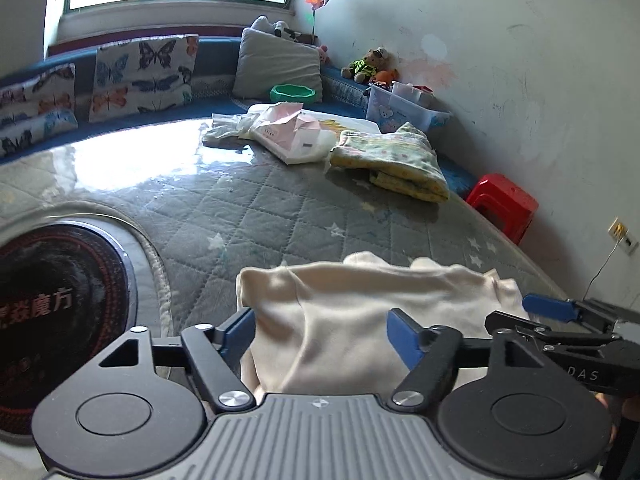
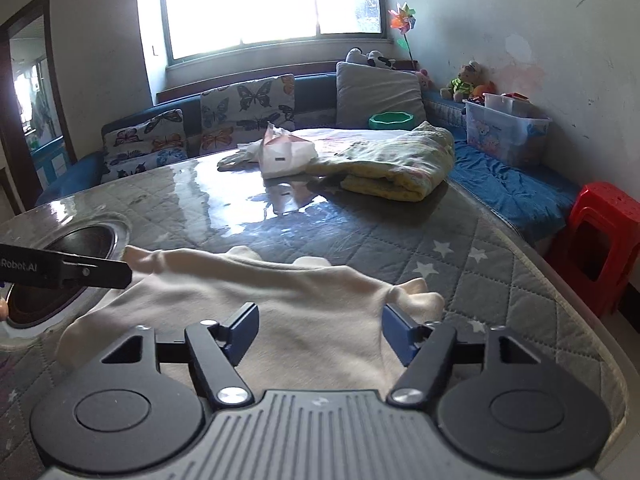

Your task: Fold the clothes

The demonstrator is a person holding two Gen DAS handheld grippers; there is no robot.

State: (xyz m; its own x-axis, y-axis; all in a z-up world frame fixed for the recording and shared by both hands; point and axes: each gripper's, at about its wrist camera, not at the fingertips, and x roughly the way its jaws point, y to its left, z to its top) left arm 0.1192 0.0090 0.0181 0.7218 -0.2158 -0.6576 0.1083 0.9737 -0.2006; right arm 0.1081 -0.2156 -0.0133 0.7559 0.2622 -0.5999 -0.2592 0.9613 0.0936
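A cream garment [image 1: 352, 320] lies on the grey quilted table cover, close in front of both grippers; it also shows in the right wrist view [image 2: 288, 312]. My left gripper [image 1: 322, 330] is open, its blue pads wide apart on either side of the cloth's near part. My right gripper [image 2: 318, 326] is open in the same way over the garment's right part. The right gripper's fingers [image 1: 552, 310] show at the garment's right edge in the left wrist view. The left gripper's black arm [image 2: 80, 270] reaches the garment's left corner in the right wrist view.
A round built-in hotplate [image 1: 52, 320] sits in the table to the left. A folded yellow-green blanket [image 1: 396, 160], a pink-white package [image 1: 296, 132] and cushions lie farther back. A red stool [image 2: 600, 236] stands beside the table's right edge. A clear toy bin [image 2: 508, 132] stands on the blue bench.
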